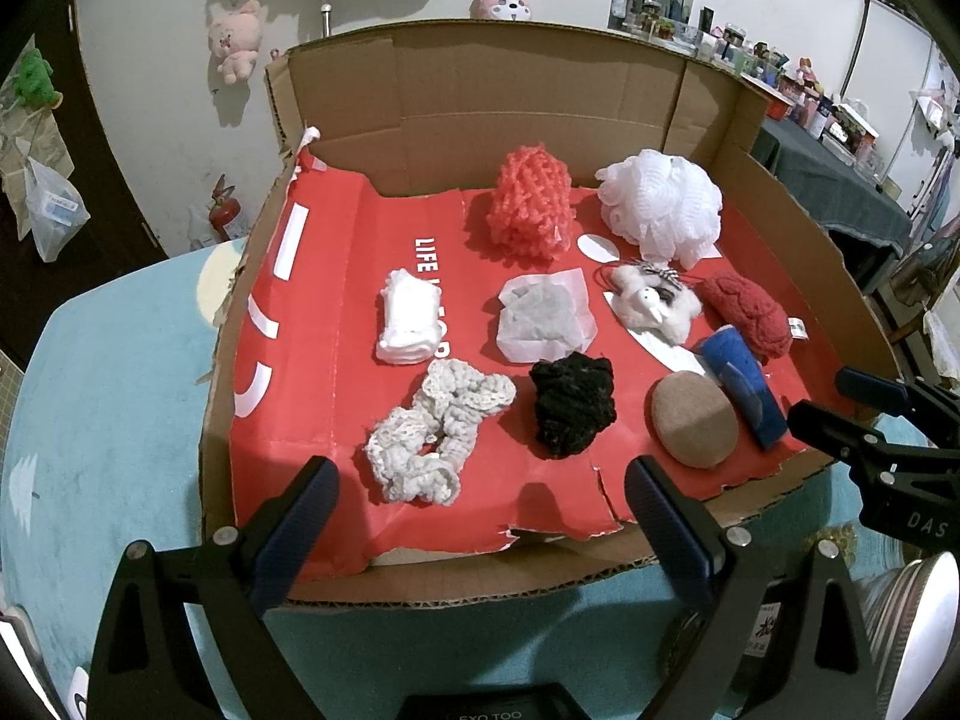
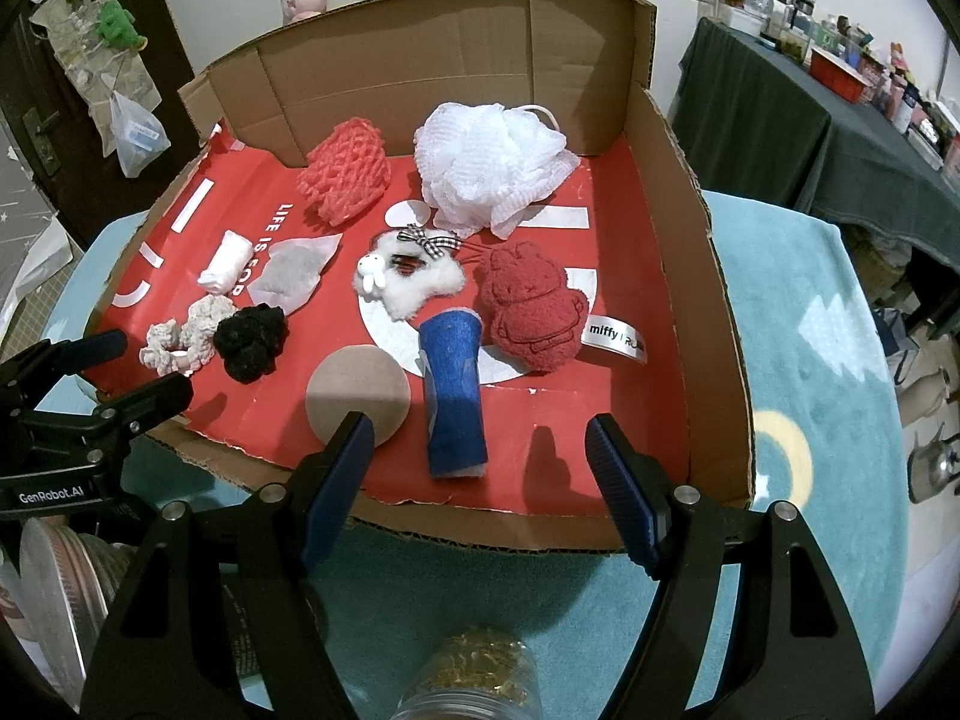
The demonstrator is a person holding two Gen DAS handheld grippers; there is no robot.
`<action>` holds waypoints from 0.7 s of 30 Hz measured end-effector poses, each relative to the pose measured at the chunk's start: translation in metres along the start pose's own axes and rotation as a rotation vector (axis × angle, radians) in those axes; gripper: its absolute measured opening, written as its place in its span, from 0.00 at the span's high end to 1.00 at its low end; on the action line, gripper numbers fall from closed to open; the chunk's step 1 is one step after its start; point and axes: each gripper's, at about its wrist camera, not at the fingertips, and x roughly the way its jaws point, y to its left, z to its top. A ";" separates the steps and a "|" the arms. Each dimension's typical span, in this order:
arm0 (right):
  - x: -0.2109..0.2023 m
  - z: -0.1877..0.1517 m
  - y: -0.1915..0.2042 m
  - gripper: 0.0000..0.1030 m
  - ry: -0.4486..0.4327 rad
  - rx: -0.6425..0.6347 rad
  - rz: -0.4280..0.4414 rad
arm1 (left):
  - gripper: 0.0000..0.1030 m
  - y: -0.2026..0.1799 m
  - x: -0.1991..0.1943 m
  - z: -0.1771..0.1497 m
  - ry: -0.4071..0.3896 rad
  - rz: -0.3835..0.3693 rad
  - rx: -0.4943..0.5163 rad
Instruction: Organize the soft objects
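A cardboard tray (image 1: 420, 90) (image 2: 720, 324) with a red liner holds several soft things: orange foam net (image 1: 531, 204) (image 2: 345, 171), white bath pouf (image 1: 660, 204) (image 2: 489, 153), folded white cloth (image 1: 408, 324), grey sachet (image 1: 543, 318), white fluffy toy (image 1: 651, 300) (image 2: 408, 282), red plush (image 1: 750, 309) (image 2: 531, 312), blue roll (image 1: 744, 387) (image 2: 453, 396), tan round pad (image 1: 693, 420) (image 2: 357, 399), black scrunchie (image 1: 573, 405) (image 2: 252, 342), cream scrunchie (image 1: 429, 441) (image 2: 186, 336). My left gripper (image 1: 480, 492) is open and empty over the near edge. My right gripper (image 2: 480, 444) is open and empty, near the blue roll.
The tray rests on a teal cloth (image 1: 108, 396) (image 2: 810, 360). A jar of golden bits (image 2: 474, 678) and a metal-lidded jar (image 1: 912, 612) stand at the near edge. A dark-covered table with clutter (image 2: 840, 96) is at the right.
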 end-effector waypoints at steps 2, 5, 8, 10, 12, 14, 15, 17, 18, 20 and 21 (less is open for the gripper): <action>0.000 0.000 0.000 0.30 0.002 0.001 -0.001 | 0.05 0.000 0.000 0.000 0.000 0.002 0.000; 0.000 0.000 0.000 0.30 0.001 0.001 -0.001 | 0.05 0.000 0.000 0.000 0.000 0.003 0.001; -0.001 0.000 0.000 0.30 0.001 0.000 -0.002 | 0.05 -0.002 -0.001 -0.001 -0.003 0.009 0.005; -0.001 0.000 0.000 0.30 0.001 0.000 -0.001 | 0.05 -0.002 -0.002 -0.001 -0.011 0.019 0.007; -0.002 0.000 0.001 0.30 -0.004 -0.008 -0.001 | 0.05 -0.003 -0.006 -0.002 -0.032 0.026 0.012; -0.005 0.001 0.005 0.30 -0.025 -0.032 -0.025 | 0.05 -0.004 -0.012 -0.003 -0.052 0.054 0.017; -0.008 0.001 0.007 0.30 -0.037 -0.045 -0.050 | 0.05 -0.003 -0.017 -0.004 -0.062 0.067 0.019; -0.013 0.000 0.009 0.30 -0.049 -0.056 -0.058 | 0.05 -0.003 -0.029 -0.006 -0.086 0.068 0.021; -0.019 0.000 0.008 0.30 -0.054 -0.046 -0.050 | 0.05 -0.002 -0.037 -0.007 -0.099 0.067 0.018; -0.028 -0.002 0.006 0.30 -0.068 -0.033 -0.049 | 0.05 -0.002 -0.056 -0.012 -0.129 0.066 0.008; -0.037 -0.003 0.005 0.30 -0.083 -0.029 -0.051 | 0.05 -0.001 -0.069 -0.015 -0.151 0.064 0.004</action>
